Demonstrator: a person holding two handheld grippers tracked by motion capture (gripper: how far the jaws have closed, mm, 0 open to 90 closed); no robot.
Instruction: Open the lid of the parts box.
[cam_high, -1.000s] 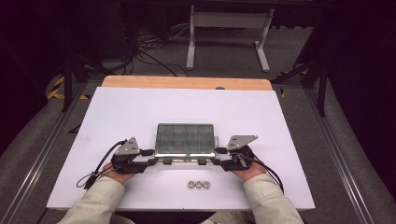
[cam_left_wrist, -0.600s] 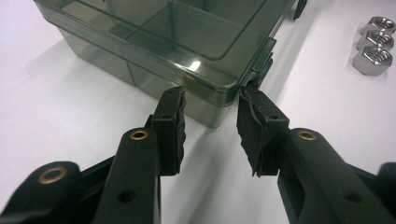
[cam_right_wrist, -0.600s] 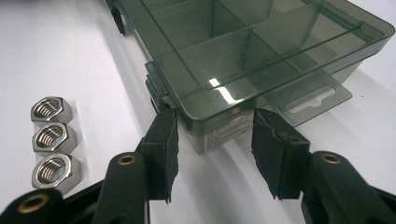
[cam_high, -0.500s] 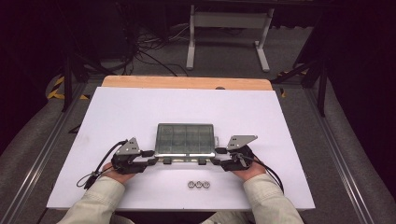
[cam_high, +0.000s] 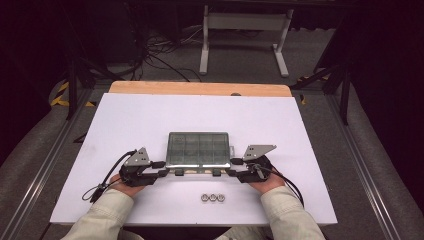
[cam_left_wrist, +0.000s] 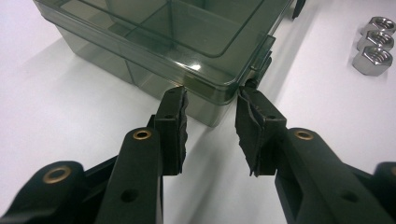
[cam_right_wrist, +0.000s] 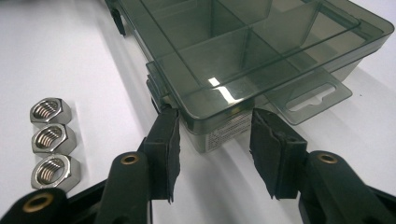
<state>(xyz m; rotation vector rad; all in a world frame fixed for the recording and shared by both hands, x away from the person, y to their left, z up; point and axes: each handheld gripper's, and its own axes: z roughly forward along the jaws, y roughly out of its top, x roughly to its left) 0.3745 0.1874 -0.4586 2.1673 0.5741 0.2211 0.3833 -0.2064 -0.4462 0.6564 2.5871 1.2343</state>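
Note:
A smoky clear compartment box (cam_high: 199, 148) lies shut in the middle of the white table. My left gripper (cam_high: 162, 173) lies level at its near left corner. In the left gripper view that corner (cam_left_wrist: 187, 37) sits between the tips of my left gripper (cam_left_wrist: 210, 114), whose jaws stand apart with the right fingertip (cam_left_wrist: 247, 100) by a black latch. My right gripper (cam_high: 234, 174) mirrors it at the near right corner. Its jaws (cam_right_wrist: 215, 135) straddle the box (cam_right_wrist: 243, 46), the pads not pressed flat on it. Three steel nuts (cam_high: 212, 197) lie in a row near the front edge.
White sheet (cam_high: 150, 120) covers the table, with a wooden strip (cam_high: 200, 89) at the far edge. The nuts (cam_left_wrist: 376, 46) (cam_right_wrist: 50, 140) lie between my two hands. A hang tab (cam_right_wrist: 310, 95) sticks out of the box's right end. Cables and a white stand (cam_high: 245, 25) are on the floor beyond.

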